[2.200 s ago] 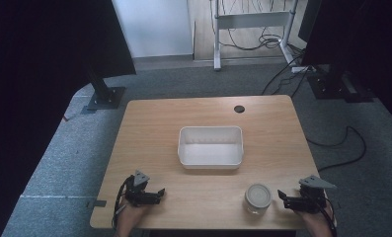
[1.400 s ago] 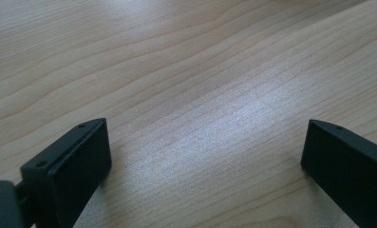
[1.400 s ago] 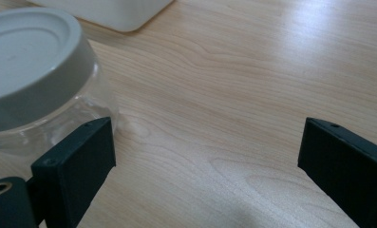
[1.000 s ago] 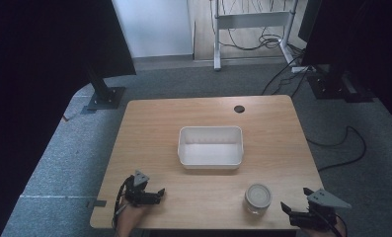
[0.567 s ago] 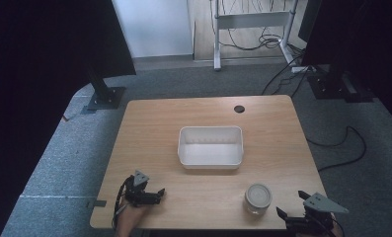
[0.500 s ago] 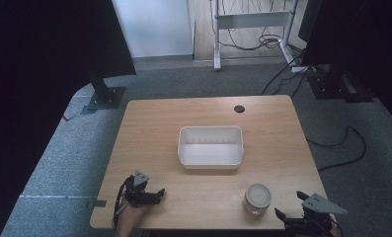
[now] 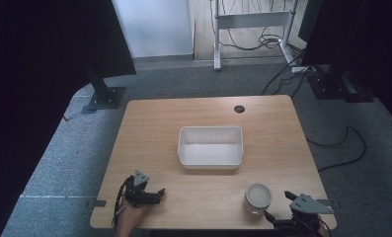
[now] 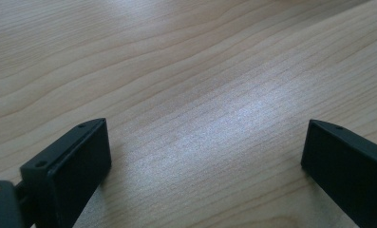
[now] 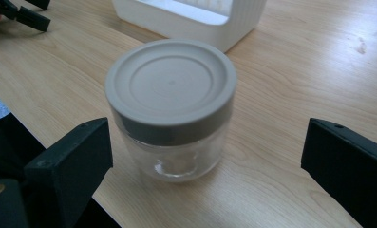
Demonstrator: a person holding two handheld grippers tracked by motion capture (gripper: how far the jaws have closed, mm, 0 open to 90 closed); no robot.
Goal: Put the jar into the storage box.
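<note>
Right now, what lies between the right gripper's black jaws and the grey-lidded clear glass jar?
Bare wooden table, per the right gripper view; the jar stands ahead of the right gripper.

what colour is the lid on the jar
The lid is a pale grey-beige, on a clear jar; it shows best in the right gripper view.

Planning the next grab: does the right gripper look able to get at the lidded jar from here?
Probably yes. The right gripper is open, the jar stands just ahead between its fingers, and nothing lies between them.
</note>
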